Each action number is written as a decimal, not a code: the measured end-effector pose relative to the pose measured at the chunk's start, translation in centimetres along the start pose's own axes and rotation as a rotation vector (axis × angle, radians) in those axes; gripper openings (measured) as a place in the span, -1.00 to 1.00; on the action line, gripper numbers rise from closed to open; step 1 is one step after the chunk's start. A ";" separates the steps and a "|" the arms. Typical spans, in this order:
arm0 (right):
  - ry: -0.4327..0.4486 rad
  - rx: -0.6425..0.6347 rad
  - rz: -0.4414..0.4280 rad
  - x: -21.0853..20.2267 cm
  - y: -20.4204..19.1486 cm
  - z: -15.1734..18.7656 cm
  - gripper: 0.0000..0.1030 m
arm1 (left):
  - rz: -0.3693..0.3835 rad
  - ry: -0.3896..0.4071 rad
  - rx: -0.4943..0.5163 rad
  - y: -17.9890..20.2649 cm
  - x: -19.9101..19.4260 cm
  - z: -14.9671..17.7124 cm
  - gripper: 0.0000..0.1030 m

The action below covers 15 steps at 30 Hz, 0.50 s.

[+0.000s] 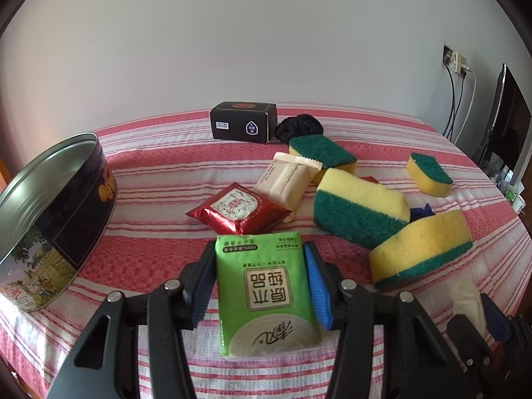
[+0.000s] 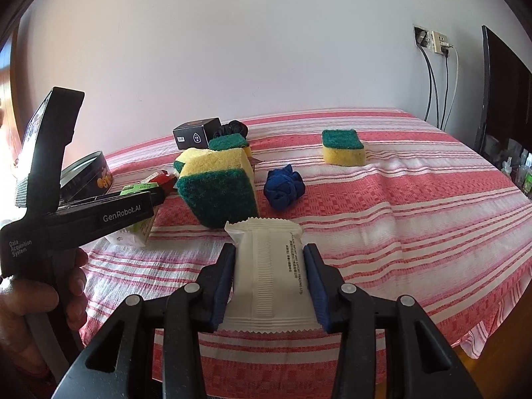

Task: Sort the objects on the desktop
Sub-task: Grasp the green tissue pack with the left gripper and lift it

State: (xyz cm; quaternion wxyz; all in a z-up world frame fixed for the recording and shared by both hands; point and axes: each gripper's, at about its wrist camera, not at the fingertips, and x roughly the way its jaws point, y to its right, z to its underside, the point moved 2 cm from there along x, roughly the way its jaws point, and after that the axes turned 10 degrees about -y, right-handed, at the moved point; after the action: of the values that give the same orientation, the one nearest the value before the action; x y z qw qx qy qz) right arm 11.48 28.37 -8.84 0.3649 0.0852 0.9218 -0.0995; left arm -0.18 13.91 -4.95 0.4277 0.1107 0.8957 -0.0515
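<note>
My left gripper (image 1: 261, 256) is shut on a green tissue pack (image 1: 266, 292), held above the red-striped cloth. My right gripper (image 2: 267, 256) is shut on a white sealed packet (image 2: 271, 282). On the cloth lie a red tissue pack (image 1: 237, 209), a cream packet (image 1: 287, 179), several yellow-green sponges (image 1: 360, 207), a lone sponge (image 1: 430, 174) (image 2: 342, 146) and a blue cloth ball (image 2: 284, 188). An open round tin (image 1: 50, 212) stands at the left.
A black box (image 1: 244, 121) and a black scrunchie (image 1: 299, 128) sit near the wall. The table's right edge (image 2: 498, 306) drops off. A dark monitor (image 2: 502, 93) and wall cables (image 2: 439, 83) are at the right. The left hand-held gripper body (image 2: 76, 216) is beside my right one.
</note>
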 end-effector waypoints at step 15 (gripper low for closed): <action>0.030 0.009 0.000 -0.8 -0.2 -0.1 -0.13 | -0.062 0.030 0.003 -1.2 -0.8 0.4 -0.02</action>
State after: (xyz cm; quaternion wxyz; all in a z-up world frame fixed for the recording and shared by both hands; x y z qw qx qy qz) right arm 11.95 28.10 -8.14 0.3508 0.0884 0.9266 -0.1025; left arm 0.36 12.56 -4.62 0.4121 0.0843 0.9049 -0.0645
